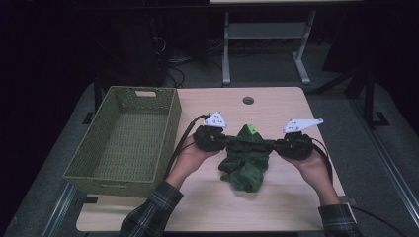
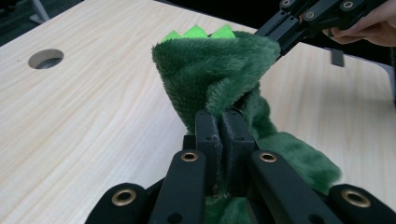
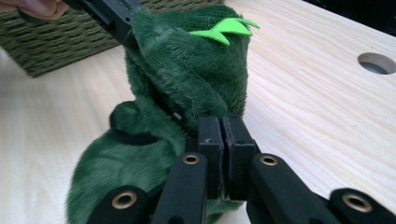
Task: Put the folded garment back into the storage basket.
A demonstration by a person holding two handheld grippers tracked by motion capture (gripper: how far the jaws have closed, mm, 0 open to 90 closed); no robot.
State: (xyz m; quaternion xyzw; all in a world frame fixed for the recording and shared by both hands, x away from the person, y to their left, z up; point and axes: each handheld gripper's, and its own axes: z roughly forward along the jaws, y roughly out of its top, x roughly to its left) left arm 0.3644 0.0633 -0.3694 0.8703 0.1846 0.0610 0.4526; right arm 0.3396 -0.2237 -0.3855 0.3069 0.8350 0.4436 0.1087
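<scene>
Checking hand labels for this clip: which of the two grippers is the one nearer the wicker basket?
The left gripper, pinching the green plush toy on the side toward the wicker basket. The right gripper grips the toy's far side.

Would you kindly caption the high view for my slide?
Both grippers, left and right, clamp a green plush garment above the table, beside a woven basket.

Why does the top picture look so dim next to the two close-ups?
High view: the room is dark, light falls mainly on the table, and the green plush garment looks murky. Left gripper view: bright, fur sharp. Right gripper view: bright; the woven basket looks soft.
</scene>
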